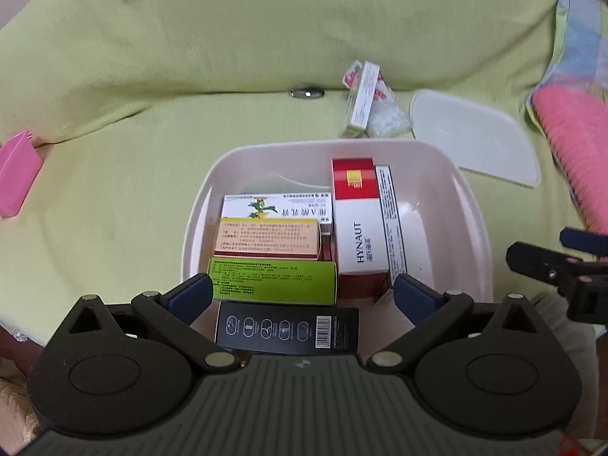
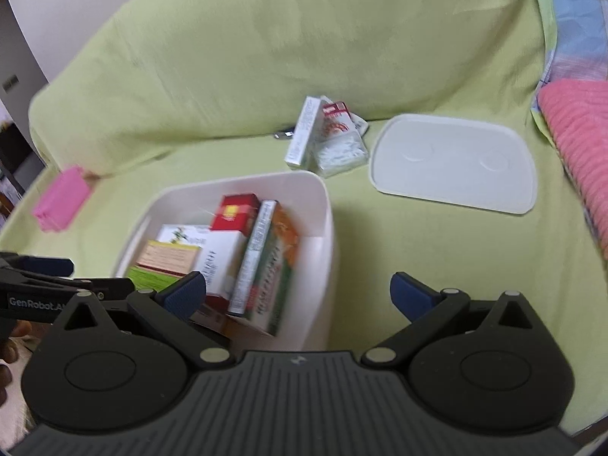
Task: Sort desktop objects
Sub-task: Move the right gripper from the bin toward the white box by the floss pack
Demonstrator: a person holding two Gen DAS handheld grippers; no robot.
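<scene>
- The white plastic bin (image 1: pixel 448 174) sits on the green cloth-covered sofa seat (image 1: pixel 114 197), packed with boxes: a tall red-and-white carton marked HYNAUT (image 1: pixel 359 228), a white box with a green cartoon figure (image 1: pixel 277 207), a peach-and-yellow box (image 1: pixel 266 237), a lime-green box (image 1: pixel 273 281) and, nearest, a black box with a barcode (image 1: pixel 287 328).
- The left gripper (image 1: pixel 302 296) hangs over the near edge of the bin with its blue-padded fingers spread wide on either side of the boxes, holding nothing.
- The right gripper (image 2: pixel 298 292) hovers at the bin's near right corner, jaws wide apart and empty.
- Just beyond the bin lie a slim white carton (image 2: pixel 302 135) and a clear packet with red print (image 2: pixel 340 140), touching each other.
- To their right rests the flat white lid (image 2: pixel 456 159).
- Far left lies a pink box (image 2: pixel 62 205).
</scene>
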